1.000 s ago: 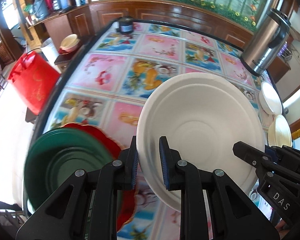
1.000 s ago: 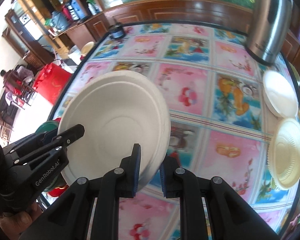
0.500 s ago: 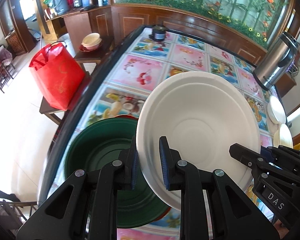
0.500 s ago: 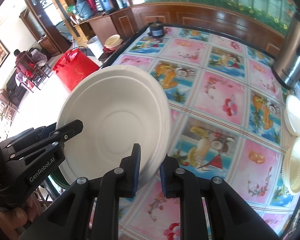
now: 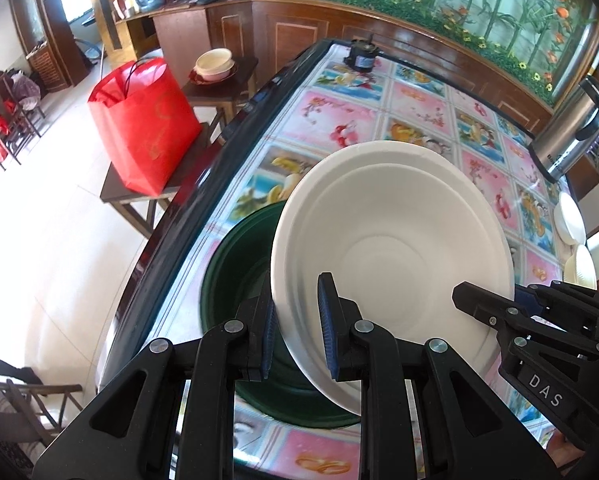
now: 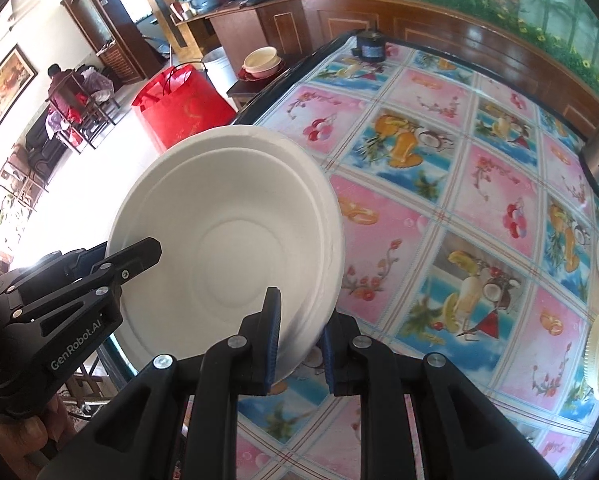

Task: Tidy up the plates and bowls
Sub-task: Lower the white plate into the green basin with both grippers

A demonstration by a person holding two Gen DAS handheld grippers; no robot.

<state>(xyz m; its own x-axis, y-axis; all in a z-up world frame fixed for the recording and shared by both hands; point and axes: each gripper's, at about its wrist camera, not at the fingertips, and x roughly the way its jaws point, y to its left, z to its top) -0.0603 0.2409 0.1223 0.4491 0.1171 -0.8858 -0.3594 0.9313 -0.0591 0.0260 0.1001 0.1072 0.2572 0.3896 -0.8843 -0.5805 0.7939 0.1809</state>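
Black angular left gripper (image 5: 295,330), blue ribbed fingers (image 5: 326,328), silver screws, white "GenRobot.AI" and "DAS" lettering

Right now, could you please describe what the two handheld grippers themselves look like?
Both are matte black plastic linkages with silver pivot bolts and blue ribbed pads. The left gripper carries white "GenRobot.AI" lettering on its side, seen from the right wrist; the right gripper reads "DAS". No cables or sleeves show.

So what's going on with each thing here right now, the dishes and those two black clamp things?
White bowl: held off the table, tilted, gripped at two rim spots.
Left tool: shut on the white bowl's rim.
Right tool: shut on the white bowl's rim.
Green bowl: resting on the table, right side up, partly behind the white bowl.
Red bag: upright, open-topped, on a stool.
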